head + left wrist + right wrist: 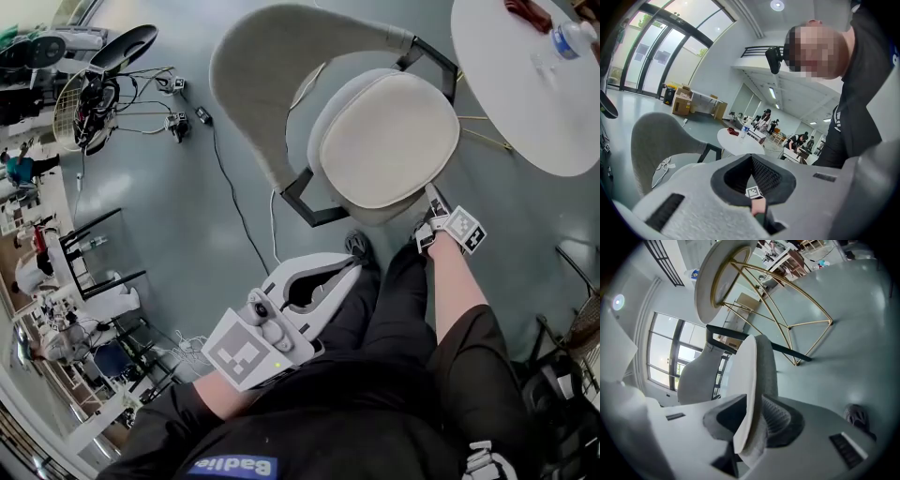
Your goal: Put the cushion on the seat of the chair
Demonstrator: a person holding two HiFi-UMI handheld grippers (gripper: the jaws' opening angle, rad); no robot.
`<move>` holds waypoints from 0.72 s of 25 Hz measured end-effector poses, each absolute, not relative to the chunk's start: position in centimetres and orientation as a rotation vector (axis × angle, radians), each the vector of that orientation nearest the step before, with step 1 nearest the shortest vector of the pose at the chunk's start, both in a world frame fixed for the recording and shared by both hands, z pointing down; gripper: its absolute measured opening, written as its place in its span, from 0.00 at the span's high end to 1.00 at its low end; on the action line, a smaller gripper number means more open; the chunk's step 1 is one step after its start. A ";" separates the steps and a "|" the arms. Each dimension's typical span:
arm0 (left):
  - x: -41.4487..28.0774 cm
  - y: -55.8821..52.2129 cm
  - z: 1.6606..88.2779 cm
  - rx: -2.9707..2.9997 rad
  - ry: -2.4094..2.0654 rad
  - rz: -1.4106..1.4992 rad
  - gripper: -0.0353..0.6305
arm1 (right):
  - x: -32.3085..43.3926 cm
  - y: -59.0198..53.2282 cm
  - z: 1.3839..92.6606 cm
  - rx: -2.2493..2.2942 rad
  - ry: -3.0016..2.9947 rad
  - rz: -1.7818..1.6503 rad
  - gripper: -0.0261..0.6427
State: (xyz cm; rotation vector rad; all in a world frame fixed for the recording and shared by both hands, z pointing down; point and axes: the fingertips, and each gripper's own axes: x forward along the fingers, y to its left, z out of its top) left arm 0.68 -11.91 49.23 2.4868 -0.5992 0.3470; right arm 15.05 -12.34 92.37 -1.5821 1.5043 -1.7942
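Status: the cushion (389,141) lies flat on the seat of the chair (262,75), cream face up. It covers most of the seat, and a grey margin shows round it.

Right gripper (433,202): at the front-right edge of the seat. In the right gripper view its fingers (776,416) are clamped on the cushion's edge, with the cream slab and a grey layer beneath it standing between them. Whether that grey layer is the cushion's underside or the seat rim cannot be told.

Left gripper (349,267): held back over the person's lap, well apart from the chair. Its fingers (766,176) meet at the tips and carry nothing.

Step in hand: judged to be the close of placement, with the cushion seated and only the grip left to let go.

Next move: the right fingers should part fully before any withdrawal. The gripper should then draw straight back toward the person, level with the seat edge, so the cushion is not dragged forward or lifted at that corner.

The round worktop (525,94) stands just beside the chair, so the withdrawal path should keep clear of it.
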 end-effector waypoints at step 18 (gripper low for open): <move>-0.2 -9.3 38.5 2.655 -0.573 0.132 0.93 | 15.6 -8.9 68.9 -1.490 1.854 -1.590 0.81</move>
